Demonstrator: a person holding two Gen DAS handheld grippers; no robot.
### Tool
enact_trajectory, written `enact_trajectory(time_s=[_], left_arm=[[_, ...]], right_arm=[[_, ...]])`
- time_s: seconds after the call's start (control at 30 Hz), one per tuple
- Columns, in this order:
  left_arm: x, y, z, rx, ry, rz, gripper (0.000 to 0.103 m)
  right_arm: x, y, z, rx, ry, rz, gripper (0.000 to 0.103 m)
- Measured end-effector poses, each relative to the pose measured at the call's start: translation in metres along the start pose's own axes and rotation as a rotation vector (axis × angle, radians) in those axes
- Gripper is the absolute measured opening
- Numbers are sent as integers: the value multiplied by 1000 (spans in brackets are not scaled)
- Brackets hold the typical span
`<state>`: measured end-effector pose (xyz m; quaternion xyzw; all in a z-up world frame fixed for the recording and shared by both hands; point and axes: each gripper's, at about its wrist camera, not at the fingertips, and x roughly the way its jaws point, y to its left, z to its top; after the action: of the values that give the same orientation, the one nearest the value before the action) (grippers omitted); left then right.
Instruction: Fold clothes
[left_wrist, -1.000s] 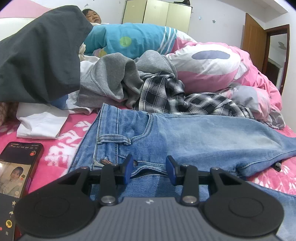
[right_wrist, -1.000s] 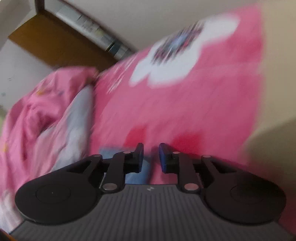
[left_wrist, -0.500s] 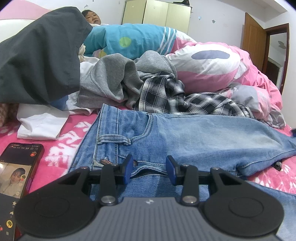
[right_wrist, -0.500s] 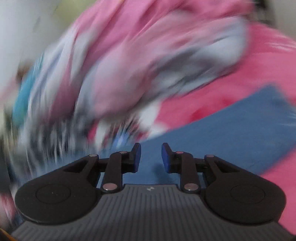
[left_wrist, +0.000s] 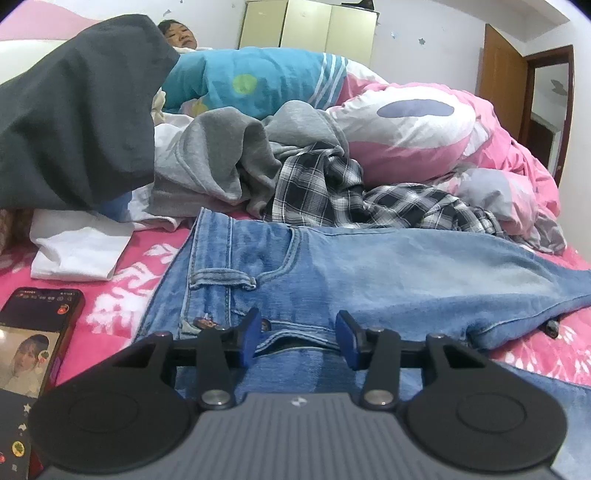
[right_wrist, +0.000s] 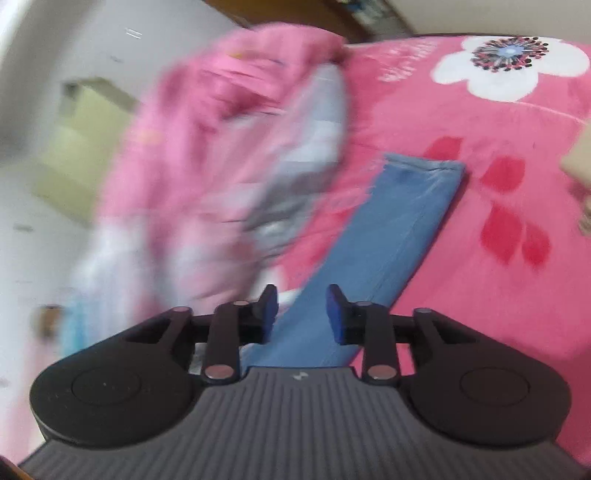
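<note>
Left wrist view: jeans (left_wrist: 369, 273) lie flat on the pink floral bedsheet (left_wrist: 122, 273), waistband toward the left, legs running off right. One leg appears laid over the other, though I can't confirm that. Left gripper (left_wrist: 299, 334) sits low at the fly area, blue pads spread wide with nothing between them. Denim is mid-weight, stiff-ish and rough, so my guess is it won't slip in the pads. Waistband, belt loop (left_wrist: 221, 281) and seams are thick, multi-layer, and probably the best places to pinch. A single-layer thigh panel would likely bunch. Behind them is an unfolded pile: grey sweatshirt (left_wrist: 221, 162), soft and bulky, and a plaid shirt (left_wrist: 351, 199), thin and crumpled. Dark garment (left_wrist: 74, 129) and white cloth (left_wrist: 77, 251) at left. Phone (left_wrist: 37, 332) lies on the sheet near the waistband, so watch for it when dragging fabric.

Right wrist view: heavy motion blur on the left side. Jeans' leg (right_wrist: 399, 236) runs straight away from the right gripper (right_wrist: 301, 312), hem (right_wrist: 424, 164) at the far end, flat on the sheet. Pads are well apart and hold nothing, hovering over the leg's near part. Hem is doubled and stitched, a firm edge to grab. Pink quilt (right_wrist: 221, 147) is bunched just beside the leg.
</note>
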<state>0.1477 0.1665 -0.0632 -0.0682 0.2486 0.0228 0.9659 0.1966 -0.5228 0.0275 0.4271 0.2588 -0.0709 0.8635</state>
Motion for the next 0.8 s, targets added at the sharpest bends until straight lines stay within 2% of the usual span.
enact_trajectory(time_s=[0.03, 0.1, 0.23, 0.33, 0.43, 0.53, 0.63, 0.8], left_arm=[[-1, -1, 0, 3, -3, 5, 47], [-6, -1, 2, 0, -17, 18, 48], [-26, -6, 8, 0, -78, 19, 54], [-46, -18, 15, 13, -115, -32, 55], [-69, -41, 21, 50, -139, -107, 59], [-89, -76, 20, 129, -116, -238, 64], [-105, -119, 11, 264, -74, -382, 69], [-121, -189, -23, 484, -13, -568, 71]], right_arm=[[-28, 0, -7, 13, -12, 49, 42], [-85, 0, -21, 39, -35, 145, 45], [-178, -36, -67, 39, -127, 57, 49], [-219, -73, -93, 68, -182, -25, 52], [-223, -106, -115, 114, -172, -56, 53], [-213, -126, -133, 147, -122, -68, 56], [-198, -143, -149, 190, -69, -70, 56], [-174, -161, -167, 247, -46, 9, 58]])
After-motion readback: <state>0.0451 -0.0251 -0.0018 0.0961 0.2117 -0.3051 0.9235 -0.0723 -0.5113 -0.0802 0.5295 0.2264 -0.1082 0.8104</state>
